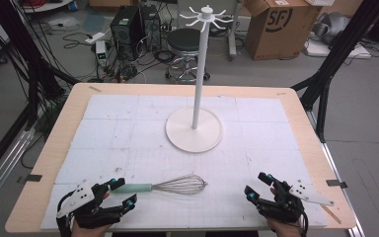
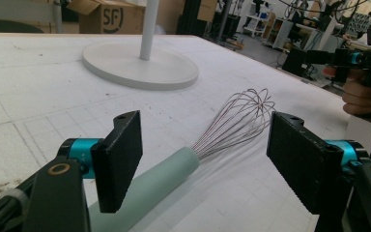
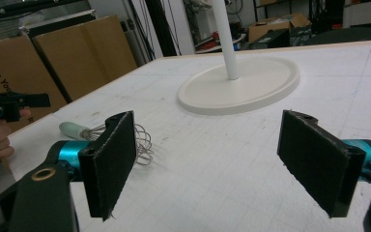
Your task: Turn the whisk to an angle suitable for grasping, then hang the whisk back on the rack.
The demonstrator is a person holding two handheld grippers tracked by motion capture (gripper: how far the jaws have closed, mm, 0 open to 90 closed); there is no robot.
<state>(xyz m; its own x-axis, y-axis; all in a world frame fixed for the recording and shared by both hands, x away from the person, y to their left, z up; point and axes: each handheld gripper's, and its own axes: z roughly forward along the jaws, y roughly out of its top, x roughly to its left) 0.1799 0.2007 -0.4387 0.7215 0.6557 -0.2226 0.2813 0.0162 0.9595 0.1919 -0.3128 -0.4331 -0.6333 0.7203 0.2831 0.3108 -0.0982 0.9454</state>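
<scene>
A whisk (image 1: 170,186) (pale green handle, thin wire loops) lies flat on the table (image 1: 49,148); the left gripper (image 1: 120,193) straddles its handle, jaws wide, and the right gripper (image 1: 258,186) gapes empty.

A cardboard box (image 1: 281,24) reads "SF" (possibly a courier logo).

Left gripper (image 2: 205,162) jaws wide apart, whisk (image 2: 188,159) handle lying between them, white stand base (image 2: 140,65) beyond
</scene>
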